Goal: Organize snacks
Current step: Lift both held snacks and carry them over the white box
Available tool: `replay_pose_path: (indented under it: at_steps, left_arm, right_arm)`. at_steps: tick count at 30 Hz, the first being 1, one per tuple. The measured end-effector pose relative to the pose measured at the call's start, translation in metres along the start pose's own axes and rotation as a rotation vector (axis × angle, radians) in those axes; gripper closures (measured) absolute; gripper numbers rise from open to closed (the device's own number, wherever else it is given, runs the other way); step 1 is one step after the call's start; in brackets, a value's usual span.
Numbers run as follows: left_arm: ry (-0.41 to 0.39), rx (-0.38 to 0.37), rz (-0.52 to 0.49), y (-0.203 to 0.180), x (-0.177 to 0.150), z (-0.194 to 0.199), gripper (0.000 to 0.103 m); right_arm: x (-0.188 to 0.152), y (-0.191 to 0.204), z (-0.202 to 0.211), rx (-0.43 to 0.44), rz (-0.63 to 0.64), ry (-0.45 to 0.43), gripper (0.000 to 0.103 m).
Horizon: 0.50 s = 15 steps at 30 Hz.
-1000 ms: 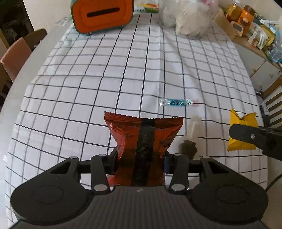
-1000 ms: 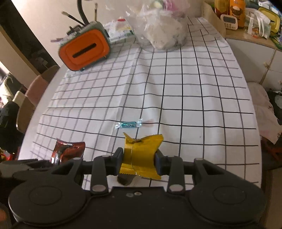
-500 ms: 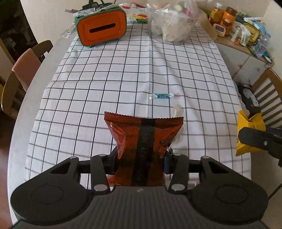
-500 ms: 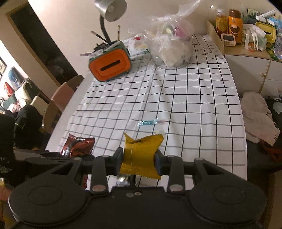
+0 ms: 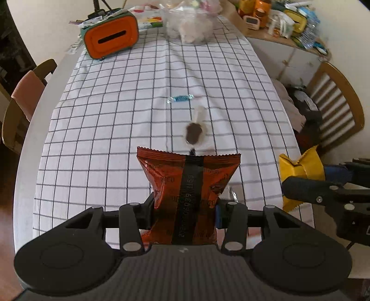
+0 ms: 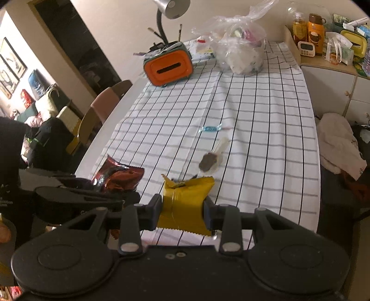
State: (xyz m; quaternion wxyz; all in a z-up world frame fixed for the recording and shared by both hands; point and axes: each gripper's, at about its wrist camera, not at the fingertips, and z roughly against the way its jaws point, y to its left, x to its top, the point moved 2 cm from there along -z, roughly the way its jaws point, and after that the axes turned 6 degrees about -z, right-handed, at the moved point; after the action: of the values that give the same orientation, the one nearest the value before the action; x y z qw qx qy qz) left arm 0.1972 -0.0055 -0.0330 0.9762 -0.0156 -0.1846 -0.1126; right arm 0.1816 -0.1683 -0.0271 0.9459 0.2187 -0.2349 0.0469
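My left gripper [image 5: 185, 208] is shut on a red-orange snack packet [image 5: 187, 185] and holds it above the near edge of the table. My right gripper [image 6: 182, 208] is shut on a yellow snack packet [image 6: 185, 203], also above the near edge. The yellow packet [image 5: 300, 169] shows at the right of the left wrist view; the red packet [image 6: 118, 176] shows at the left of the right wrist view. On the checked tablecloth [image 5: 115, 115] lie a blue wrapped candy [image 5: 180, 98] and a brown chocolate piece in clear wrap [image 5: 193, 135].
An orange tissue box [image 5: 111, 41] and a clear plastic bag of snacks [image 5: 189, 25] stand at the table's far end. Chairs stand at the left [image 5: 25, 97] and right [image 5: 335, 104]. A cluttered sideboard [image 5: 284, 20] is at the far right.
Both grippers have pulled back and up from the table with their packets still held. The table looks smaller and the chocolate piece, earlier near the packets, now lies in plain view.
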Motion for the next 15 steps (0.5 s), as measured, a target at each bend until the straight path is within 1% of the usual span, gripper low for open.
replay_pose_path:
  at_steps: [4, 9, 15]
  left_arm:
    - [0.003, -0.012, -0.006, -0.008, -0.017, 0.005, 0.058]
    - [0.034, -0.027, -0.008, -0.015, -0.04, 0.004, 0.058]
    - [0.054, -0.037, 0.009, -0.025, -0.064, -0.002, 0.058]
  right_arm:
    - [-0.021, 0.0, 0.007, 0.009, 0.001, 0.01, 0.068]
    - [-0.047, -0.002, 0.011, 0.015, 0.001, 0.03, 0.068]
    - [-0.076, -0.002, 0.005, 0.025, -0.014, 0.059, 0.068]
